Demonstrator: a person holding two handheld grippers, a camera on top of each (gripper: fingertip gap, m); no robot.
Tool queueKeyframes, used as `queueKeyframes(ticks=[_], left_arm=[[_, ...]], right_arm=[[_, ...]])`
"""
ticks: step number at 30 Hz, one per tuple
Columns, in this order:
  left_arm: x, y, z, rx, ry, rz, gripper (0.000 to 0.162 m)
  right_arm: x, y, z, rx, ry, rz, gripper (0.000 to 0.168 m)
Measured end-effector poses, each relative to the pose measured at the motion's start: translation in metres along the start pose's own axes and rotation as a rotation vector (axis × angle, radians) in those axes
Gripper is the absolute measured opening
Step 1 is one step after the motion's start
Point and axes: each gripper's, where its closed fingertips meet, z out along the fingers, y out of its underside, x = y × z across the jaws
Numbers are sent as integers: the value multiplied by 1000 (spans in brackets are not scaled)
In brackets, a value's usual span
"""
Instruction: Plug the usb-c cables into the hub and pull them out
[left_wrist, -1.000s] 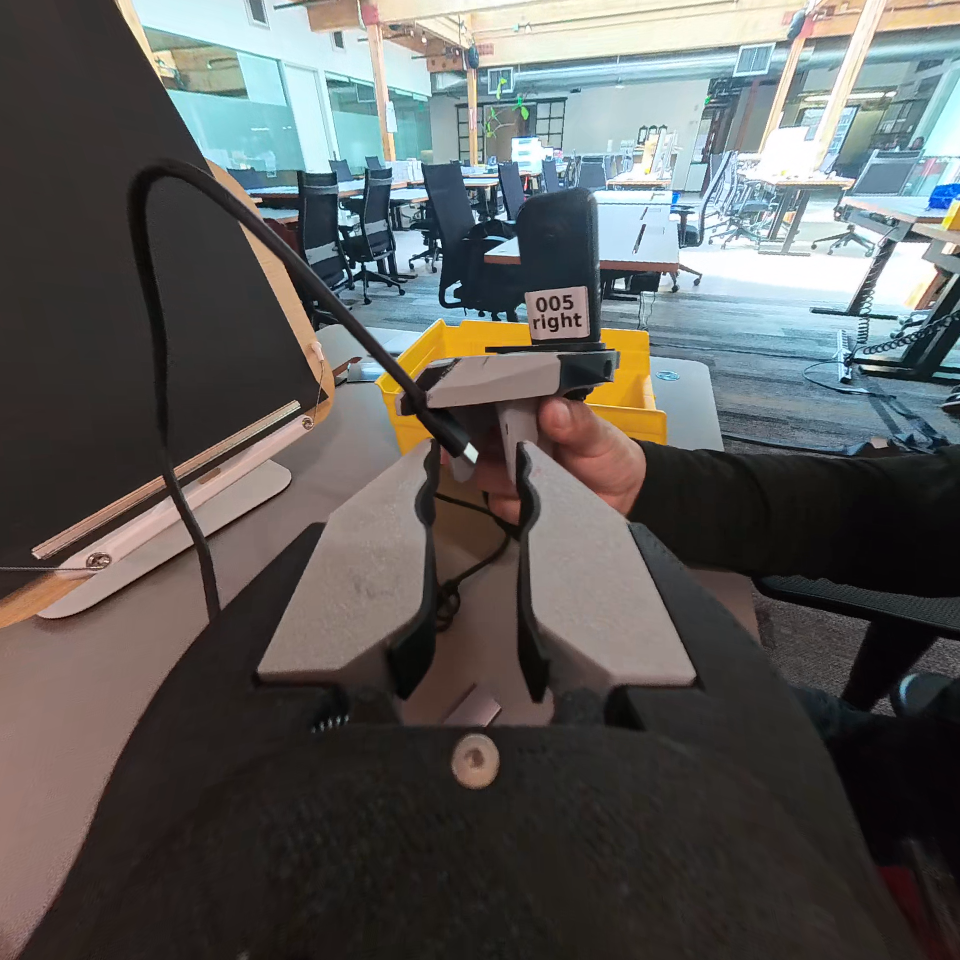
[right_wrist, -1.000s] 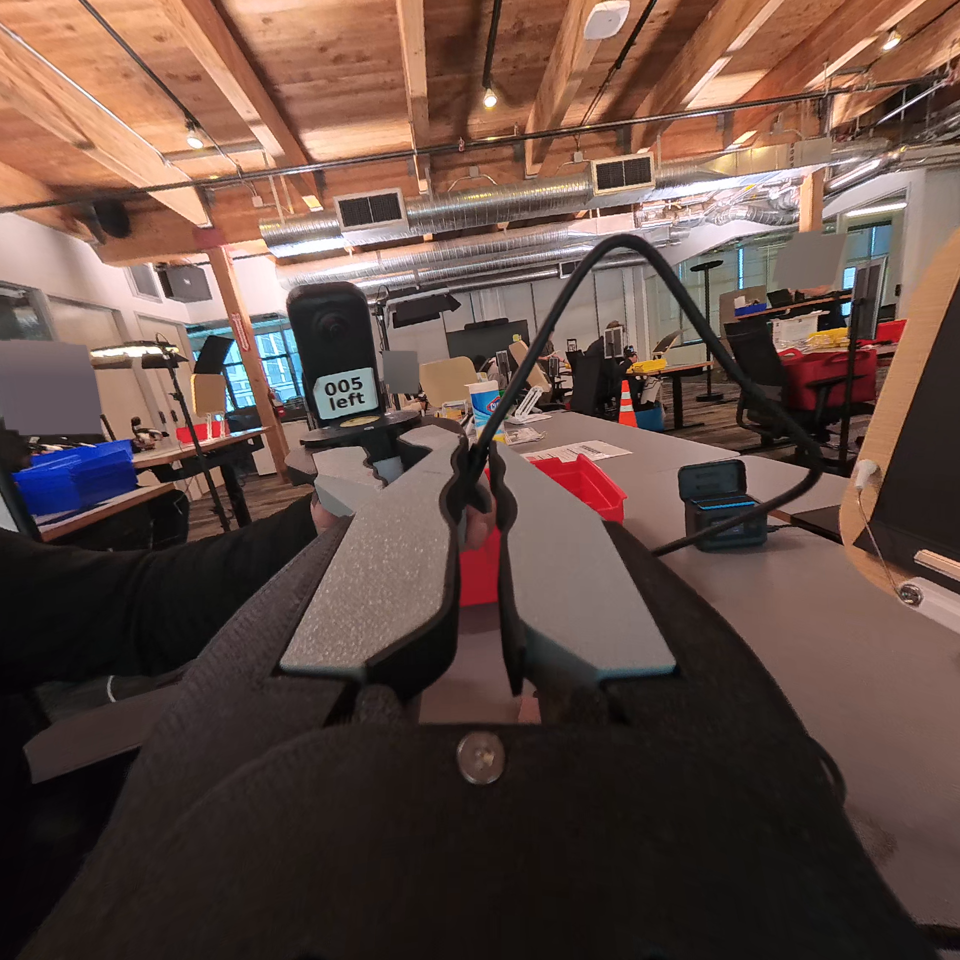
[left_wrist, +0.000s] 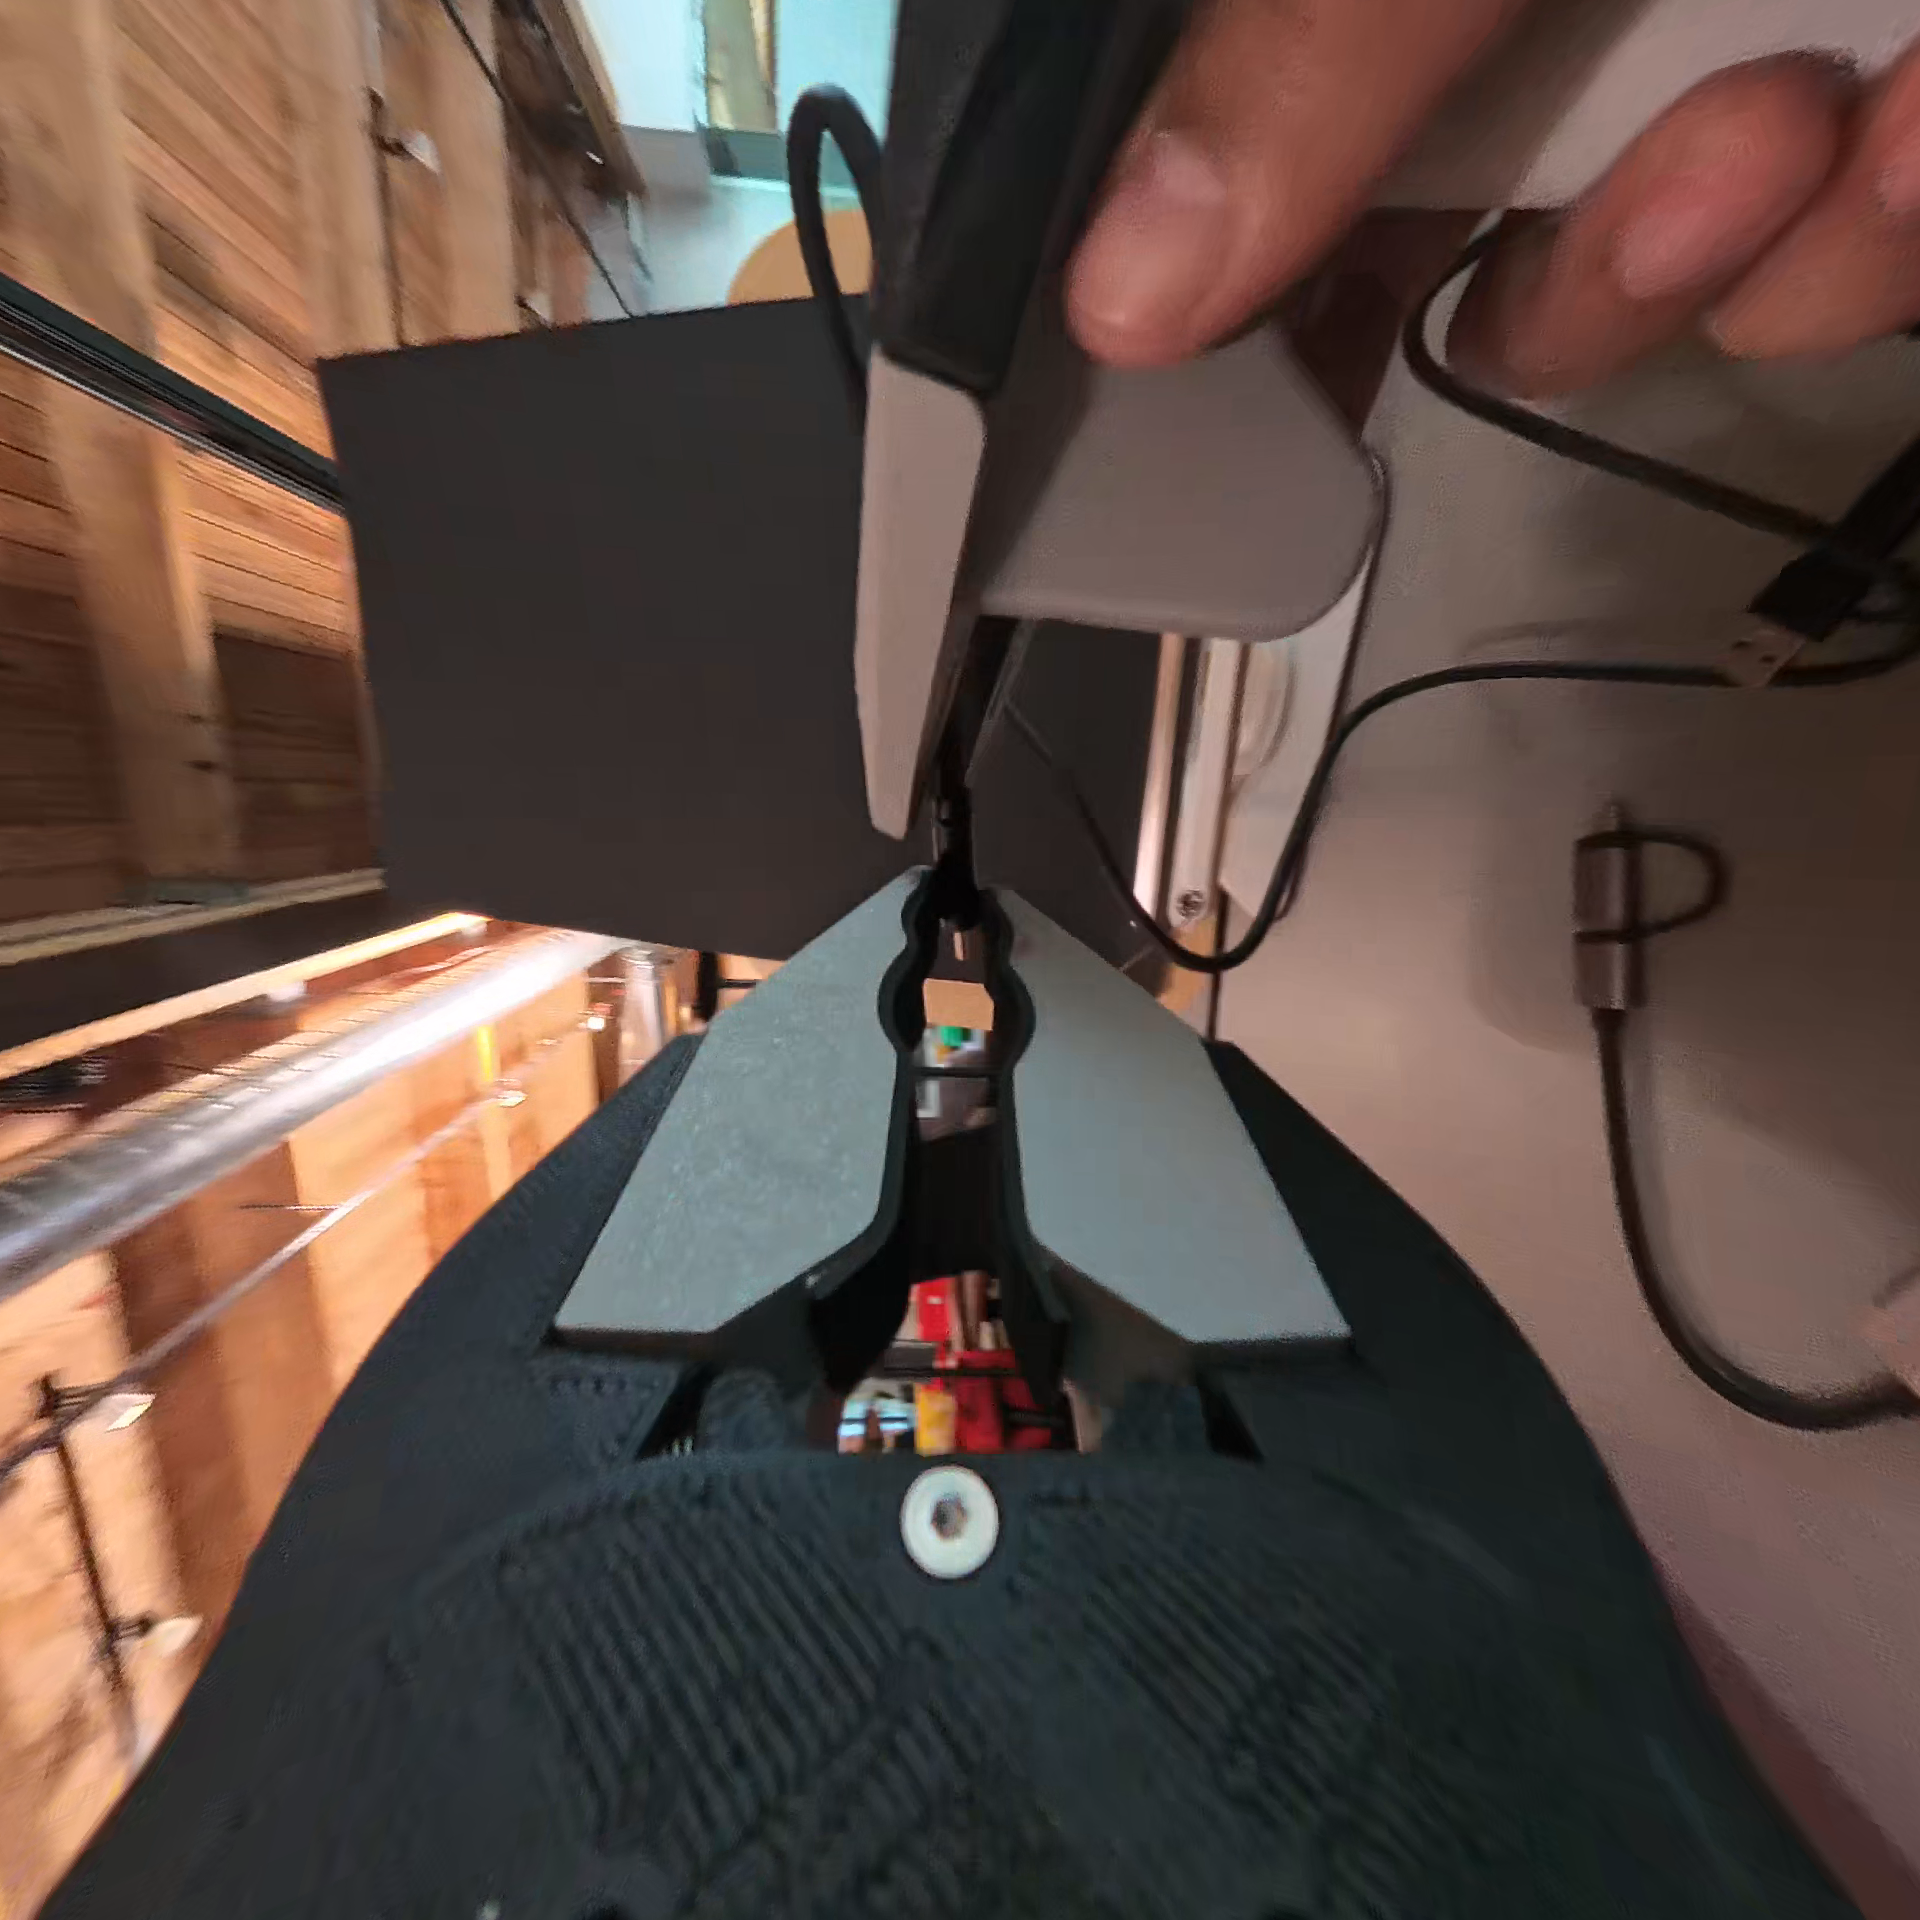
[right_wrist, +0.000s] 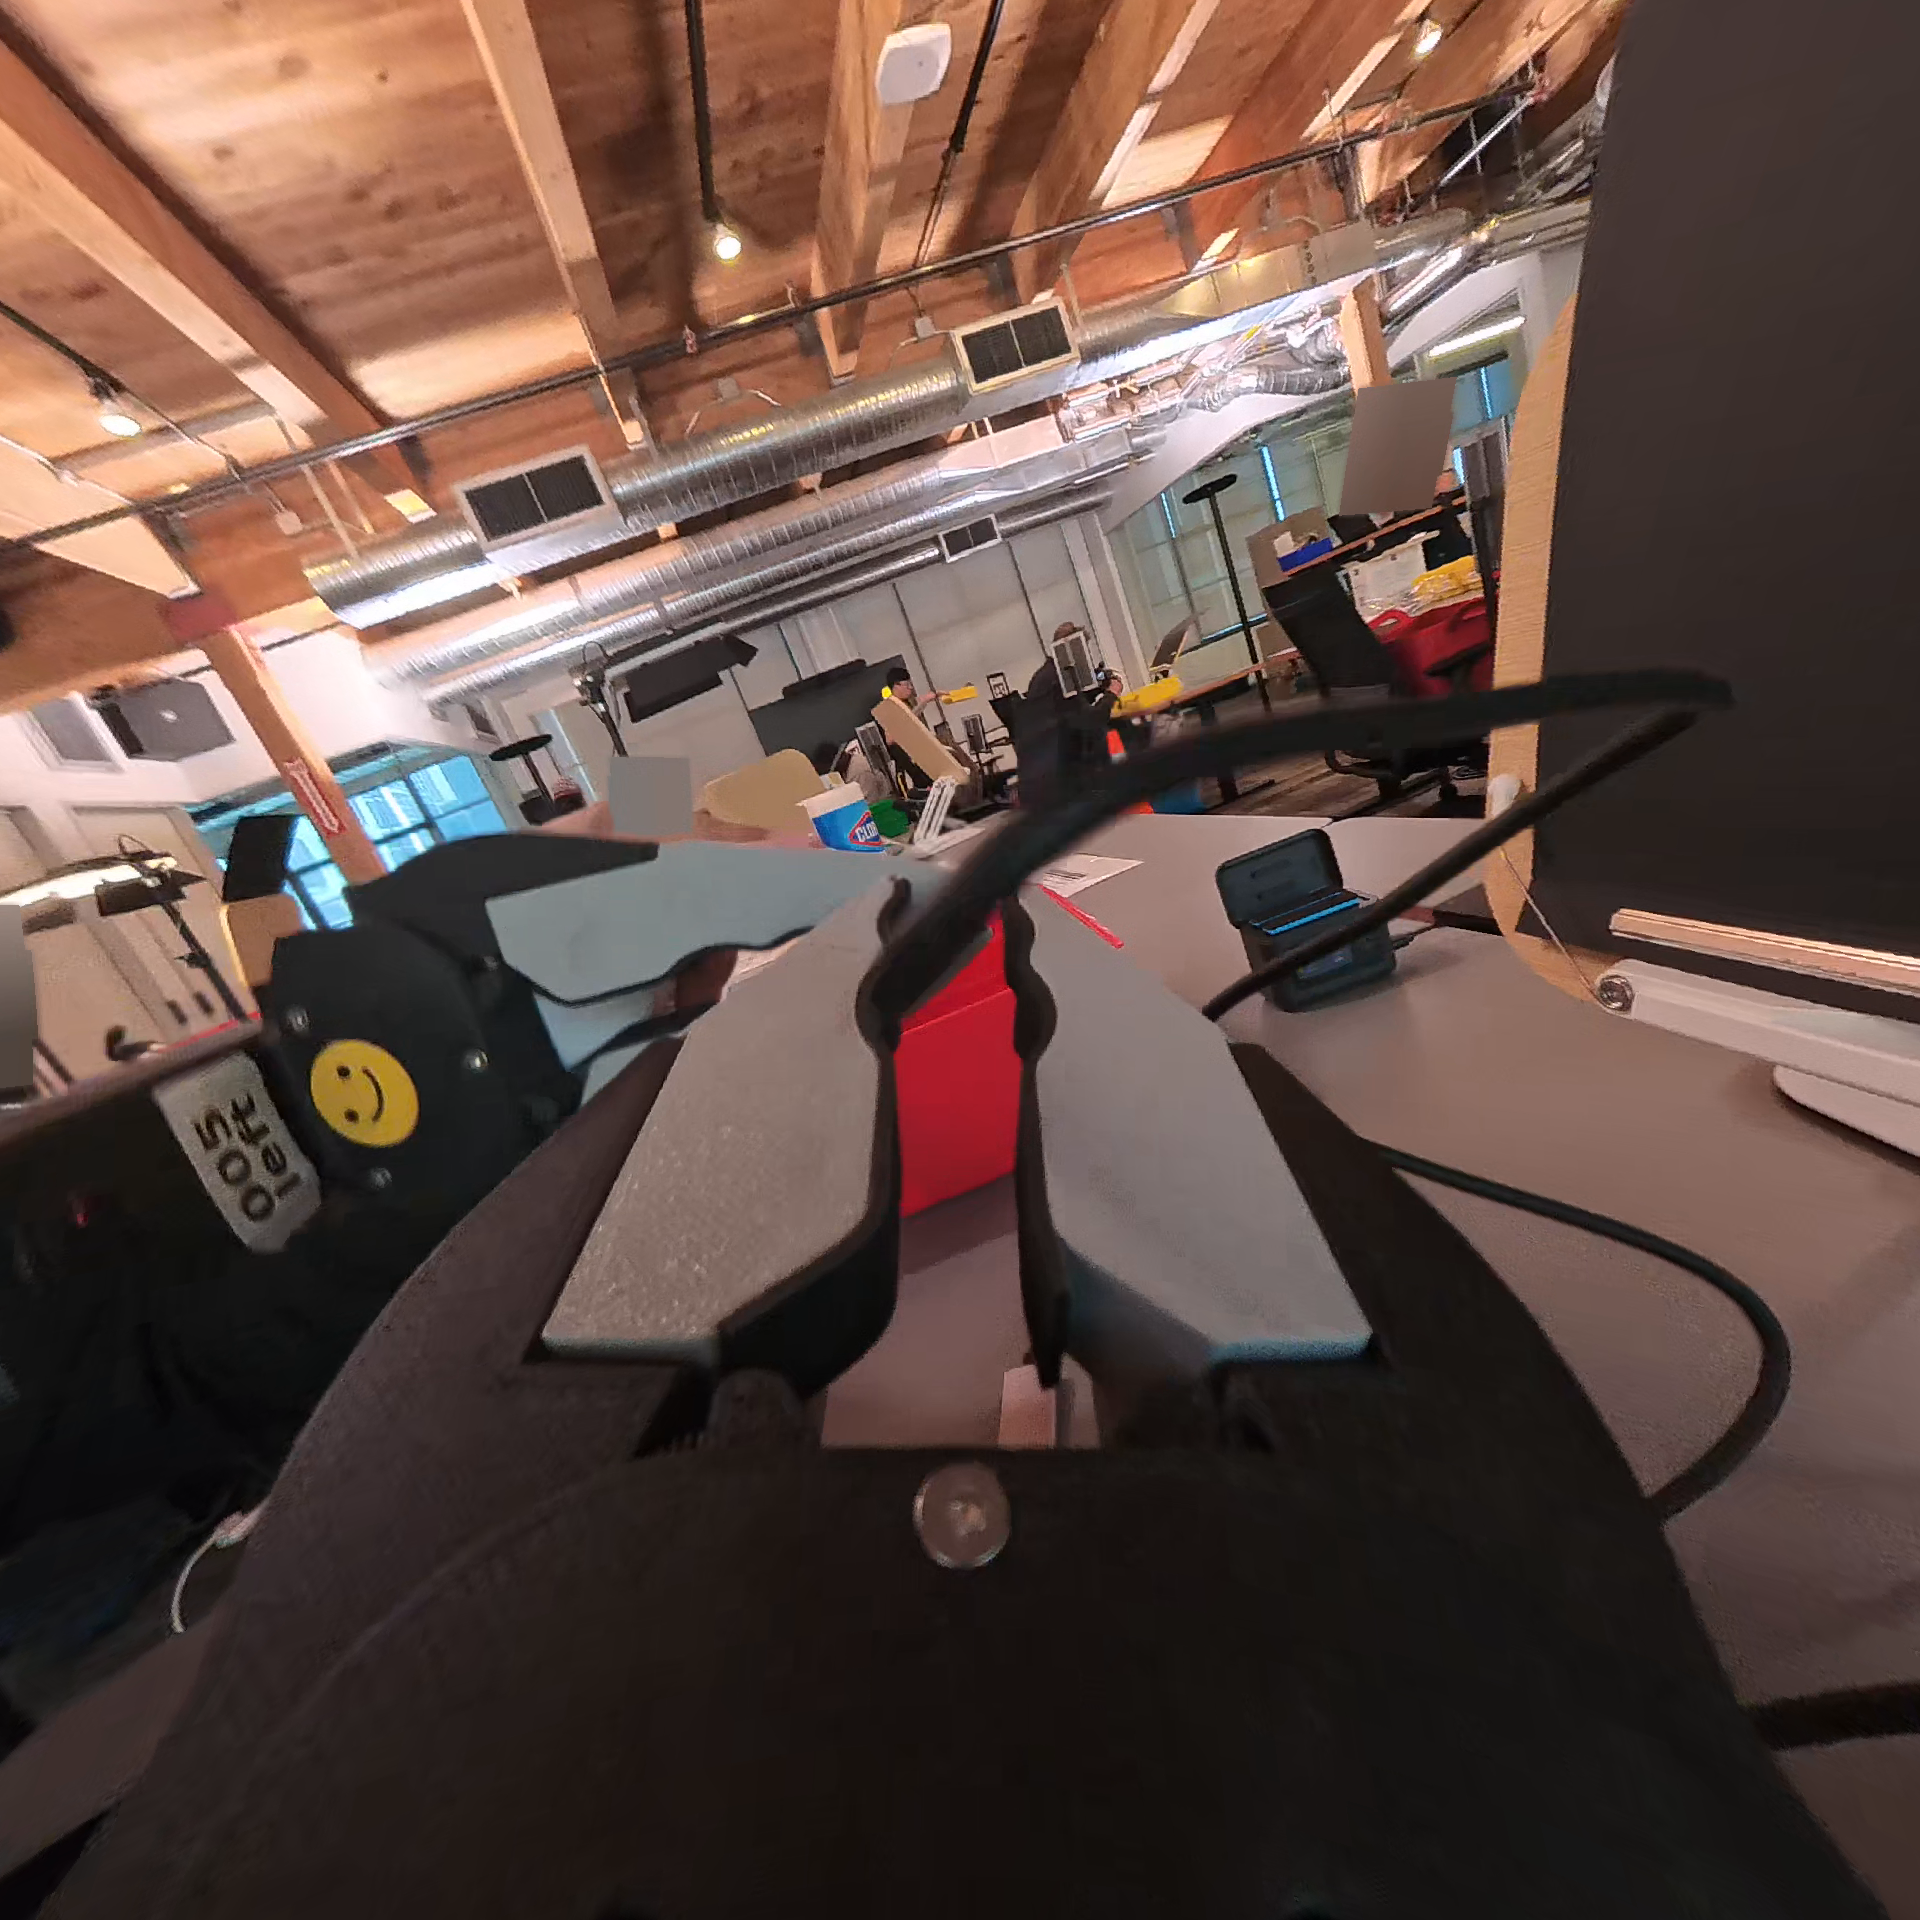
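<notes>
My left gripper (left_wrist: 956, 906) is rolled on its side and shut on the plug end of the black usb-c cable (left_wrist: 961, 831). My right gripper (left_wrist: 925, 800), held by a hand, is just beyond it and pinches the same cable. In the right wrist view my right gripper (right_wrist: 956, 914) holds the cable (right_wrist: 1351, 727) at its tips, jaws narrowly apart. The cable arcs right and down to the table. The left gripper's labelled body (right_wrist: 364, 1091) lies at the left. A small grey hub (left_wrist: 1605, 925) with its own lead lies on the table (left_wrist: 1558, 1195), away from both grippers.
A black panel (right_wrist: 1745, 520) on a white stand (right_wrist: 1818, 1049) rises at the table's right. A black case (right_wrist: 1309, 935) and a red bin (right_wrist: 951, 1081) sit ahead of the right gripper. A second black connector (left_wrist: 1766, 644) and loose cable (right_wrist: 1714, 1330) lie on the table. Less than 4 cm separates the two grippers' tips. Left tips and right tips are each some 20 cm from the small grey hub (left_wrist: 1605, 925).
My left gripper has rolled about a quarter turn and closed on the plug, which earlier sat loose between its open fingers. The two grippers are now closer together.
</notes>
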Motion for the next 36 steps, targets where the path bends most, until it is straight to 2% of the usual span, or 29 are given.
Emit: queueKeyframes(ticks=[2, 7, 11, 22, 28, 36], left_arm=[[0, -4, 0, 0, -63, 48, 5], [9, -8, 6, -14, -32, -24, 5], [5, -6, 6, 7, -18, -77, 5], [4, -5, 2, 39, -36, -72, 5], [4, -2, 1, 58, -32, -55, 5], [6, -2, 0, 61, -35, -76, 5]], right_arm=[[0, 2, 1, -9, 1, -4, 14], [1, 3, 0, -17, 27, -69, 4], [-5, 0, -1, -26, -1, -90, 12], [-4, 5, -3, -89, -3, -144, 7], [-1, 15, 0, -155, 12, -177, 14], [-4, 11, 0, -121, -3, -169, 10]])
